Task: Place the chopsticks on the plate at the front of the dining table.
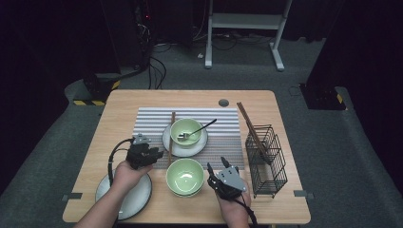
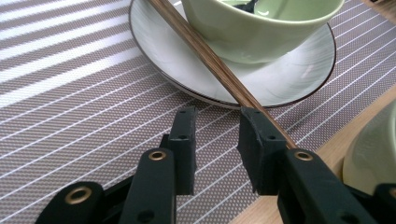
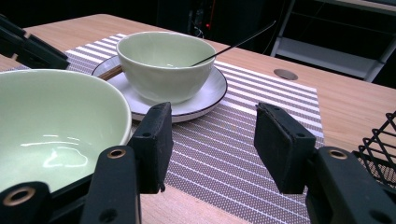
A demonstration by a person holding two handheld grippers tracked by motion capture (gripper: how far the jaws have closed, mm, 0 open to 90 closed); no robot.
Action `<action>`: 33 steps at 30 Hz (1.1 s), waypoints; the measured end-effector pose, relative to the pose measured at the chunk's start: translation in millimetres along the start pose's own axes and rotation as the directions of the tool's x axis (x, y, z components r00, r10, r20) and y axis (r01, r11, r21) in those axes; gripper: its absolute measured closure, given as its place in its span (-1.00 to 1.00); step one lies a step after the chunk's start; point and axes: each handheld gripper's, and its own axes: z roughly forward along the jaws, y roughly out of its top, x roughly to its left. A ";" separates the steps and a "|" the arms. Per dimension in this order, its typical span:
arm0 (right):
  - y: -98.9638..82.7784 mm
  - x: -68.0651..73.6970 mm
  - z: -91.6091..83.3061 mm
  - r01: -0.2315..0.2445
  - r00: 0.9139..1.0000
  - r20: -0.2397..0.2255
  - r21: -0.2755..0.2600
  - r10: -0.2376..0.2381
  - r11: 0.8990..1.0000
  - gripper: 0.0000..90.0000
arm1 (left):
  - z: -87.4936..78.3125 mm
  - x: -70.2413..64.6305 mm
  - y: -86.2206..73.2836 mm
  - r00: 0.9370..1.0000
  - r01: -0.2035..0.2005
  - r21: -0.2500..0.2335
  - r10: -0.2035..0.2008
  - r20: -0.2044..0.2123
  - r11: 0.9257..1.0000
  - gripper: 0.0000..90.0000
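Observation:
A pair of brown chopsticks (image 1: 172, 133) (image 2: 201, 51) lies with its far part on the left rim of a white plate (image 1: 190, 151) (image 2: 289, 74). On that plate stands a green bowl (image 1: 187, 129) (image 3: 163, 60) with a dark spoon (image 1: 202, 128) in it. My left gripper (image 1: 157, 154) (image 2: 217, 114) hovers low over the striped placemat (image 1: 223, 128) at the chopsticks' near end. Its jaws stand apart with nothing between them, and the chopsticks run along the outer side of the right jaw. My right gripper (image 1: 216, 165) (image 3: 213, 109) is open and empty, just right of a second green bowl (image 1: 185, 176) (image 3: 51, 121).
A grey plate (image 1: 138, 194) lies at the front left under my left forearm. A black wire basket (image 1: 268, 161) (image 3: 380, 149) stands at the right with more chopsticks (image 1: 249, 128) leaning in it. A round cable hole (image 1: 223, 102) sits near the table's far edge.

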 end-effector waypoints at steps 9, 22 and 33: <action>-2.3 -2.1 1.3 -0.005 1.000 0.002 0.019 0.005 1.000 0.03 | -34.4 13.4 -18.0 0.999 -0.042 -0.063 0.041 -0.023 0.997 0.38; -12.4 -7.3 9.9 -0.028 1.000 0.017 0.099 0.026 0.995 -0.01 | -81.3 40.8 -63.7 0.994 -0.039 -0.114 0.027 -0.106 0.993 0.05; -31.5 -8.5 28.6 -0.089 0.996 0.045 0.259 0.080 0.962 -0.09 | -92.2 57.2 -75.4 0.997 -0.001 -0.111 -0.008 -0.083 0.994 -0.07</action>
